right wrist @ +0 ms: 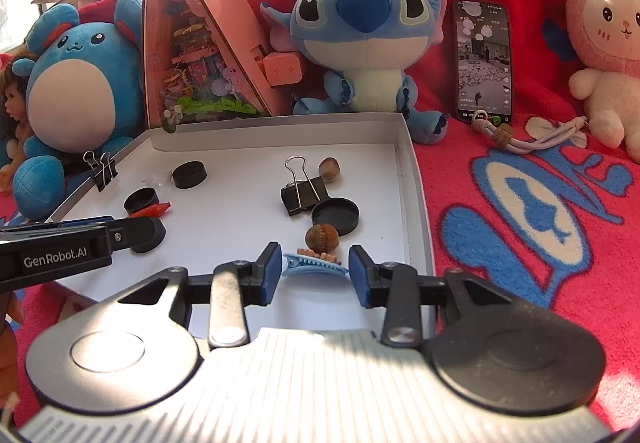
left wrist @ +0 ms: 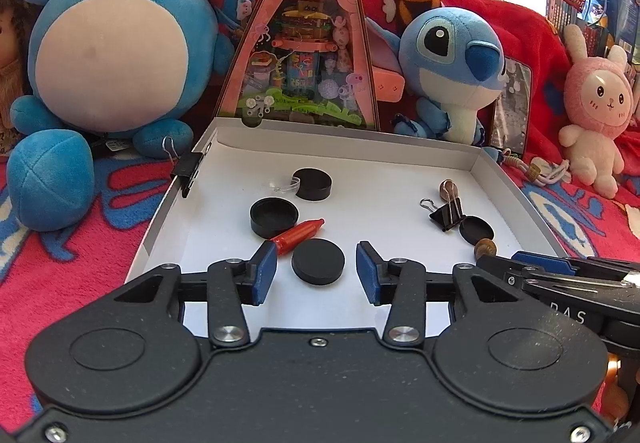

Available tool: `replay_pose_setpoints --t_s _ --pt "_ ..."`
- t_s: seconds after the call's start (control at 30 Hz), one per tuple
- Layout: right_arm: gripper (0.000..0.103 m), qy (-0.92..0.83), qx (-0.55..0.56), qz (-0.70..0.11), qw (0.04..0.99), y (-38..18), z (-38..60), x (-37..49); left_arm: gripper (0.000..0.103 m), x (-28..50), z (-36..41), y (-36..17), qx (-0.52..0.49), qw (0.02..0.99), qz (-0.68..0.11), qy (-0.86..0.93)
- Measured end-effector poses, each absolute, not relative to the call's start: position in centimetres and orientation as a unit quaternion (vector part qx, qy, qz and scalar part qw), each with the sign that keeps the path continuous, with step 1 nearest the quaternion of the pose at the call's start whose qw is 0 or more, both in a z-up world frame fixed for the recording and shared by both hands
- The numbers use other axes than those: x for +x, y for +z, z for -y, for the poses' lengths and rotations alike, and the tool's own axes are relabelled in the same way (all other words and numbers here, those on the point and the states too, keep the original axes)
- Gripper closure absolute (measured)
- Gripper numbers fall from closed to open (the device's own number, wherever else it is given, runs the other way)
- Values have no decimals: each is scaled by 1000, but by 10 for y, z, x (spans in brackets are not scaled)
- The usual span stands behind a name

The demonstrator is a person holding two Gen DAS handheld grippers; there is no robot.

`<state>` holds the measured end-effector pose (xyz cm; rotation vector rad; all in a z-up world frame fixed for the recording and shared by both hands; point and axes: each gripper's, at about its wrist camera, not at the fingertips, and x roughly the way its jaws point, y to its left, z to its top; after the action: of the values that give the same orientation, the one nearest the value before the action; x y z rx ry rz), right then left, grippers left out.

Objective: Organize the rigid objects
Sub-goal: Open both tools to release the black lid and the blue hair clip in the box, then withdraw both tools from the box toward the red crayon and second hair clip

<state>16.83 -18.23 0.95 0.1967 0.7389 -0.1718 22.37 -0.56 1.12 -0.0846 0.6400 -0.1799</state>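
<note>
A shallow white box lid (left wrist: 360,147) (right wrist: 412,179) lies on a red blanket and holds small items. In the left wrist view my left gripper (left wrist: 316,273) is open around a black round cap (left wrist: 318,261); a red crayon tip (left wrist: 298,237), two more black caps (left wrist: 274,217) (left wrist: 312,183), a black binder clip (left wrist: 446,213) and a flat black lid (left wrist: 476,229) lie beyond. In the right wrist view my right gripper (right wrist: 310,271) is open around a light blue hair clip (right wrist: 314,266), with a walnut (right wrist: 322,237) just past it.
Plush toys ring the box: a big blue one (left wrist: 112,55), Stitch (right wrist: 368,39), a pink rabbit (right wrist: 604,55). A pink triangular toy box (left wrist: 308,43) and a phone (right wrist: 484,61) stand behind. Another binder clip (left wrist: 188,169) grips the box's left wall. A cord (right wrist: 528,137) lies on the blanket.
</note>
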Motion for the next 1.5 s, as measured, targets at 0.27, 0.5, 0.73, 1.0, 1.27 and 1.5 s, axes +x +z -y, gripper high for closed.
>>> replay_pose_setpoints --t_s 0.27,0.5,0.73,1.0,1.27,1.5 --pt "39 -74 85 -353 929 17 179 157 45 202 5 23 -25 950 -297 -98" --pt "36 -60 73 -345 934 25 176 139 40 175 1 34 -35 949 -289 -120" --pt "31 -38 60 -330 941 36 172 116 37 145 -1 42 -28 951 -278 -134" --pt "27 -14 15 -311 950 49 164 88 33 115 -1 50 -19 952 -265 -154" --pt "26 0 4 -312 950 50 167 61 33 87 -4 45 -5 941 -279 -189" --pt "22 12 -46 -322 946 43 164 36 33 57 -6 37 14 933 -286 -219"
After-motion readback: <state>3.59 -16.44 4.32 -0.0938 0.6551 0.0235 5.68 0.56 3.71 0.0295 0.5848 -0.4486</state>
